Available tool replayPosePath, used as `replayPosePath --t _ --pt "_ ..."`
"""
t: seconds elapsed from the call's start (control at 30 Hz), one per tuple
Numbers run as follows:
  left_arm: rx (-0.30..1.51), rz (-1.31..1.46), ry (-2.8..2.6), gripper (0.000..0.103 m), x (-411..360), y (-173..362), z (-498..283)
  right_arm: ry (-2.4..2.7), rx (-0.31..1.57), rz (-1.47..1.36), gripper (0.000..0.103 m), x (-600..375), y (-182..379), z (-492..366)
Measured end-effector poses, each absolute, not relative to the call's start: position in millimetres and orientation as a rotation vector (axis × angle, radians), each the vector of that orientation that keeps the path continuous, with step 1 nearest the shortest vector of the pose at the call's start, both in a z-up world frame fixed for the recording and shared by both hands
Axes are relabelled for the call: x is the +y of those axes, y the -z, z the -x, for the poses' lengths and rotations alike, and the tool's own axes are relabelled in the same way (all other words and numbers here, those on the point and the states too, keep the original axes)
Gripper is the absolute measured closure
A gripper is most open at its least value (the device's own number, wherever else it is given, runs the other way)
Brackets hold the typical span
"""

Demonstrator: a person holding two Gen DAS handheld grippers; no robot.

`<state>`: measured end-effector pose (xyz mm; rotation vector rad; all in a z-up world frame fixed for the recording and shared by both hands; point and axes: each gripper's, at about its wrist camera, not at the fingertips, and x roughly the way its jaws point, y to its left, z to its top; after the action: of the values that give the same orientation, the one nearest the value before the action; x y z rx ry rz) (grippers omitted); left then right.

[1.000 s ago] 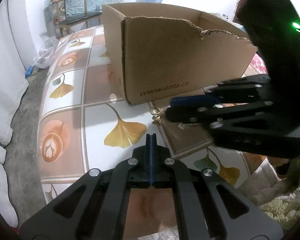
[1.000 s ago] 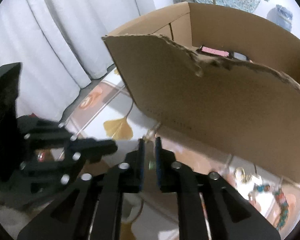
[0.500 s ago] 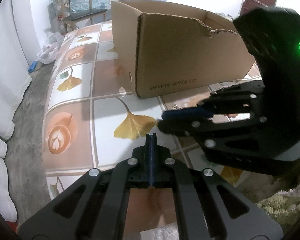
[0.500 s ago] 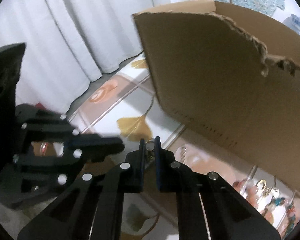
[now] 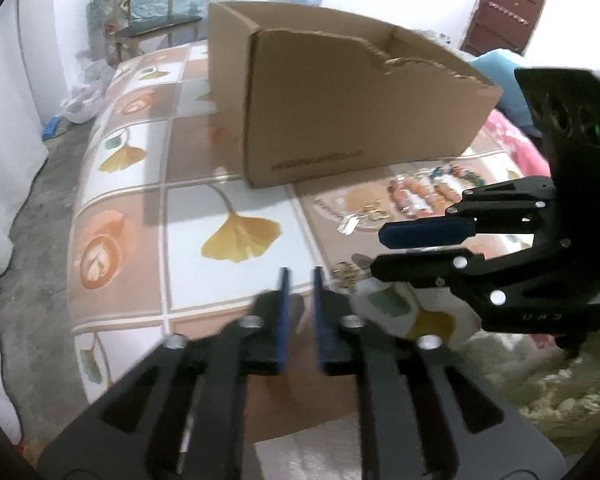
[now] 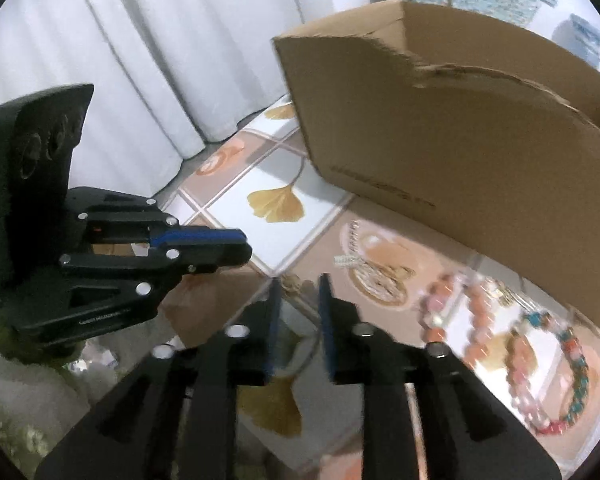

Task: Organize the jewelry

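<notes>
From my left wrist camera I see my left gripper (image 5: 299, 280) low over the table with the tiled leaf-pattern cloth (image 5: 204, 216). Its blue-padded jaws have just been opening, and there is only a small gap with nothing in it. My right gripper (image 5: 380, 252) reaches in from the right side. A small gold ring-like trinket (image 5: 346, 274) lies on the cloth near its tips, but the lower finger covers part of it, so I cannot tell if they touch. More jewelry lies past it: a row of pink and orange beads (image 5: 416, 200) and a silver clip (image 5: 350, 226), all in front of the big brown cardboard box (image 5: 360, 120). I think the step now is to pick up the gold trinket. To do it well I should go slowly, put one pad on each side, and squeeze gently so it does not skip away. From my right wrist camera, the right gripper's (image 6: 298, 282) jaws have also just been opening, and the little gold trinket (image 6: 294, 282) sits right at the gap, not squeezed. It is blurry, so I cannot tell what kind of piece it is. A teal and pink bead bracelet (image 6: 568, 376) lies off to the right. I cannot see inside the box from here.
</notes>
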<state>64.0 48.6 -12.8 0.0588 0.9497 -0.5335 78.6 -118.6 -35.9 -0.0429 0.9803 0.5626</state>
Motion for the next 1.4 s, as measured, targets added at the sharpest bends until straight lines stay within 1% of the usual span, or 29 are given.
replayPosePath --t 0.17,0.4,0.53,0.83,1.0,1.17,1.4 --pt "0.957 -0.088 0.547 0.084 37.3 15.3 -64.0 -0.561 0.991 0.047 0.078 -115.0 44.5 -75.7" --pt "0.967 -0.080 0.489 0.084 41.4 15.4 -66.7 -0.567 0.968 0.089 0.076 -95.2 47.9 -77.1" --pt "0.981 -0.071 0.468 0.084 45.7 18.6 -68.0 -0.524 0.958 0.099 0.072 -84.2 54.3 -87.8" --pt "0.974 -0.082 0.497 0.084 45.9 19.3 -67.2 -0.436 0.975 0.177 0.072 -94.5 53.2 -83.6" --pt "0.971 -0.074 0.499 0.084 46.7 20.2 -67.7 -0.396 0.979 0.156 0.072 -108.8 49.8 -84.4" --pt "0.970 -0.077 0.483 0.084 47.3 19.8 -67.8 -0.484 0.930 0.174 0.072 -87.9 44.7 -83.5" --pt "0.974 -0.074 0.481 0.084 47.6 19.8 -67.4 -0.472 0.960 0.193 0.072 -82.4 55.5 -85.1"
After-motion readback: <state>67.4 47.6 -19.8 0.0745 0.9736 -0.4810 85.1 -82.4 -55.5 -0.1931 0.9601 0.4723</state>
